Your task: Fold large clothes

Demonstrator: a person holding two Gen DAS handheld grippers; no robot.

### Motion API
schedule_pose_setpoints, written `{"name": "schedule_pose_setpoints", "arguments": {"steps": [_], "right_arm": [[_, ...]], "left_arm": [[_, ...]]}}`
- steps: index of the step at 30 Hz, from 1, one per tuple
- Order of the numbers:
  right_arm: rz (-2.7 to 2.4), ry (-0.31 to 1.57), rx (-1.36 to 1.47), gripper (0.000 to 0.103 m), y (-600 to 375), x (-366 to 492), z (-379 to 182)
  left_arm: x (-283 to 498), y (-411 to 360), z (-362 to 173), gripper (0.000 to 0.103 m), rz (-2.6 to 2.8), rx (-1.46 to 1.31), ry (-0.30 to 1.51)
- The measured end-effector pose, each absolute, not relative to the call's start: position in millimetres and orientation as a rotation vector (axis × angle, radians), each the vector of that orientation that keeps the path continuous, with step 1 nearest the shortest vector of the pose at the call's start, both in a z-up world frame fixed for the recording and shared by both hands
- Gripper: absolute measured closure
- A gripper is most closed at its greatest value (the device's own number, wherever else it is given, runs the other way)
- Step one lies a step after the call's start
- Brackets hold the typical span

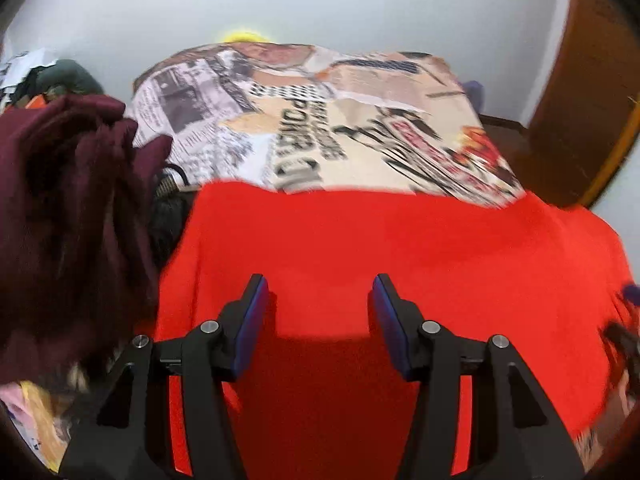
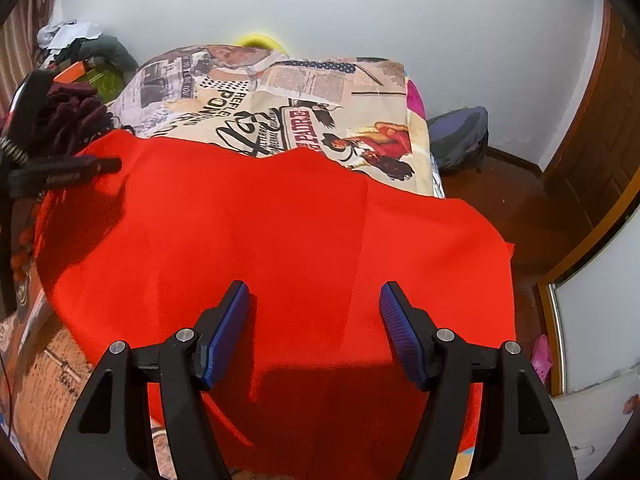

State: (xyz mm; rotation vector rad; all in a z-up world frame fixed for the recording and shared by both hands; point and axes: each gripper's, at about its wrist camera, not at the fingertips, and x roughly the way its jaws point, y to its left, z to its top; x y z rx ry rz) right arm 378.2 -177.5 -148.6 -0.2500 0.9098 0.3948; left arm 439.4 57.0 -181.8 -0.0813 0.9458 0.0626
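A red cloth [image 2: 280, 220] is spread flat on the printed bedsheet [image 2: 320, 92]; the left gripper [image 1: 320, 300] and right gripper [image 2: 316, 308] are held above it, jaws apart, nothing clamped.

Red cloth [image 2: 280, 220] plain. Past it, my bedsheet [image 2: 280, 92] beige, newspaper-collage print. Left of cloth, maroon garment [image 1: 68, 200]. My pads [image 2: 226, 332] blue, fingers black.
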Motion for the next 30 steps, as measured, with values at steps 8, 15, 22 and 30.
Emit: {"name": "schedule_pose_setpoints", "arguments": {"steps": [8, 15, 22, 30], "right_arm": [[0.423, 0.867, -0.254, 0.039, -174, 355, -131], [0.446, 0.862, -0.266, 0.039, -163, 343, -131], [0.459, 0.879, -0.262, 0.039, -151, 341, -139], [0.468, 0.905, -0.259, 0.039, -142, 340, -148]], "left_arm": [[361, 59, -183, 0.044, 0.015, -0.169, 0.953], [317, 95, -207, 0.039, 0.101, -0.388, 0.986], [309, 120, -235, 0.039, 0.016, -0.737, 1.011], [337, 136, -266, 0.039, -0.037, -1.005, 0.937]]}}
